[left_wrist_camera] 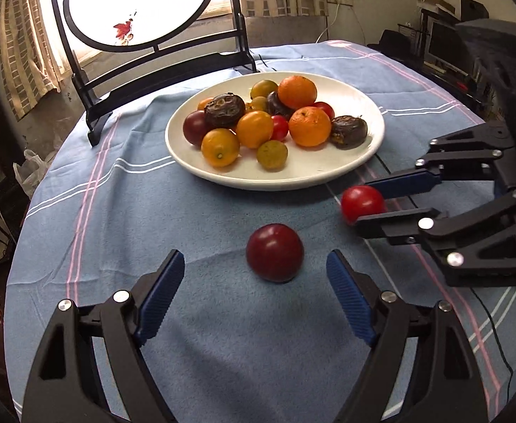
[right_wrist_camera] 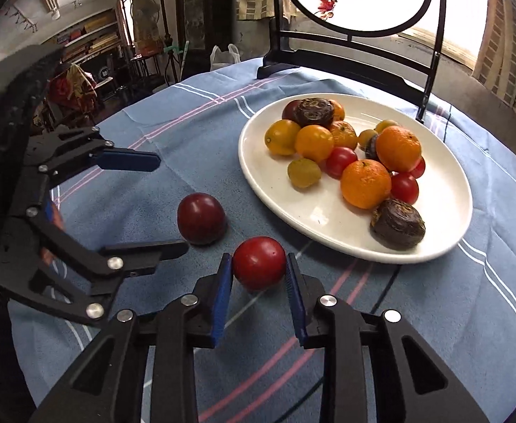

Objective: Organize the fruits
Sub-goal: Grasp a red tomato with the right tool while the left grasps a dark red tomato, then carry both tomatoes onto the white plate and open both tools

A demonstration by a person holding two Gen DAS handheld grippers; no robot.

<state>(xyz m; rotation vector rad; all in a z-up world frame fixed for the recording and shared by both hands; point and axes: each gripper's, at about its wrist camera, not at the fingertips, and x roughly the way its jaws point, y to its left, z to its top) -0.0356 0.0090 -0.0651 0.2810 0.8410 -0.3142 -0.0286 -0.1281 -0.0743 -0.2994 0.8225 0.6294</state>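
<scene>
A bright red tomato (right_wrist_camera: 259, 262) rests on the blue cloth in front of the white plate (right_wrist_camera: 293, 220), and my right gripper (right_wrist_camera: 258, 258) is shut on it, a blue pad pressing each side. In the left wrist view the same tomato (left_wrist_camera: 362, 203) sits between the right gripper's (left_wrist_camera: 362, 204) fingertips. A darker red, plum-like fruit (left_wrist_camera: 275, 252) lies loose on the cloth to its left. My left gripper (left_wrist_camera: 254, 254) stands open with its tips on either side of that fruit's near half, not touching it. The plate (left_wrist_camera: 346, 172) holds several oranges, yellow and red tomatoes and dark wrinkled fruits.
A round painted screen on a black stand (left_wrist_camera: 134, 10) rises behind the plate at the far table edge. The table is round under a blue striped cloth (left_wrist_camera: 134, 211). A thin black cable (left_wrist_camera: 494, 320) runs along the right side. Room clutter lies beyond the edge.
</scene>
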